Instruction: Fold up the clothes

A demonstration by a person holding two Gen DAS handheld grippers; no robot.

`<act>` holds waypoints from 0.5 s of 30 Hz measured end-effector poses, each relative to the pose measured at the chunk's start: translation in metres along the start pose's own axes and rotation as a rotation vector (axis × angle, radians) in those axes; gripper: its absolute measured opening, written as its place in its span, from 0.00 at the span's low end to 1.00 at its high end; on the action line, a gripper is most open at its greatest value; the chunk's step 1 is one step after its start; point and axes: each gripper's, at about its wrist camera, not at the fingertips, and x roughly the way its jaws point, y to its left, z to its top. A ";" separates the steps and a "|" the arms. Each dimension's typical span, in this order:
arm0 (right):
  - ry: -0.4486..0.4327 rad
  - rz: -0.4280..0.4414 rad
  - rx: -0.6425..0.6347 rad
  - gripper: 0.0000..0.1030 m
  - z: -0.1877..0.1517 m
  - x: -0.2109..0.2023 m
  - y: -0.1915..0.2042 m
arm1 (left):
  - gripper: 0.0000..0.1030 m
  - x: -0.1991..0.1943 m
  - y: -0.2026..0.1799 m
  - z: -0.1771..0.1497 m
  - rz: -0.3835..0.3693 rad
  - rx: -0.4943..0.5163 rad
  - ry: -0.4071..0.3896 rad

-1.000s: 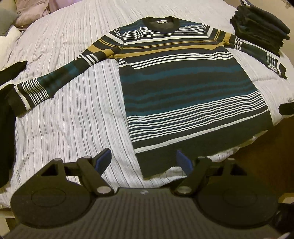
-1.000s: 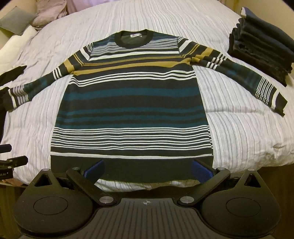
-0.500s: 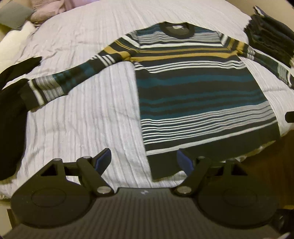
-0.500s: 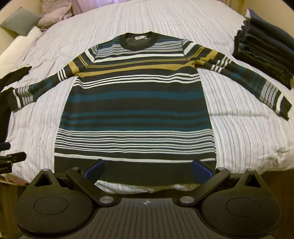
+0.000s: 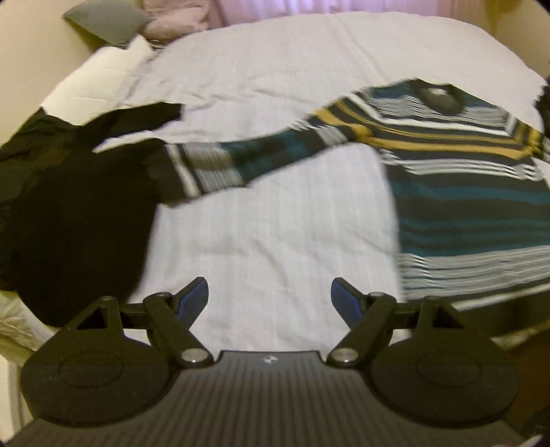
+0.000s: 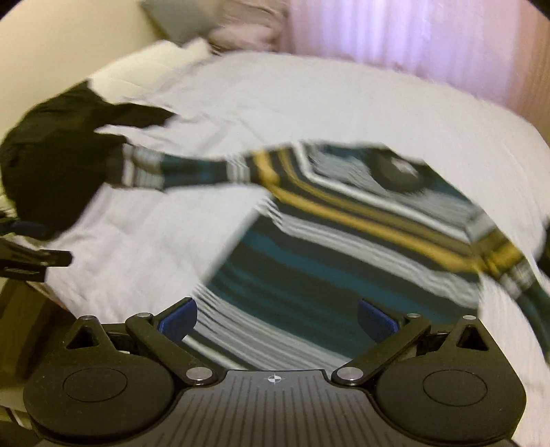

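Note:
A striped sweater (image 5: 474, 192) in black, teal, white and mustard lies flat on the bed, front up, sleeves spread out. Its left sleeve (image 5: 247, 161) reaches toward a black garment. In the right wrist view the sweater (image 6: 343, 254) fills the centre, its collar (image 6: 398, 172) far from me. My left gripper (image 5: 270, 299) hangs open over bare sheet, left of the sweater's body. My right gripper (image 6: 276, 318) is open above the sweater's lower part, nothing between its fingers. Both views are motion-blurred.
A black garment (image 5: 68, 213) lies heaped on the bed's left side, also seen as the black garment (image 6: 58, 165) in the right wrist view. Pillows (image 5: 106, 20) sit at the head. The white striped bedsheet (image 5: 275, 240) spreads between. The left gripper (image 6: 31, 261) shows at left.
Both grippers have swung left, so the sweater now sits further right in each view and the black garment has come into sight. The folded pile at the right has left the frame.

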 end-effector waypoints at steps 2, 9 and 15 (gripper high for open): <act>-0.035 0.035 -0.048 0.99 0.023 0.018 0.022 | 0.73 0.012 0.030 0.008 0.014 0.014 -0.015; -0.048 0.121 -0.173 0.70 0.097 0.120 0.136 | 0.73 0.061 0.122 0.033 0.027 0.215 -0.087; -0.047 0.184 -0.365 0.61 0.133 0.226 0.254 | 0.73 0.097 0.166 0.032 0.080 0.369 -0.098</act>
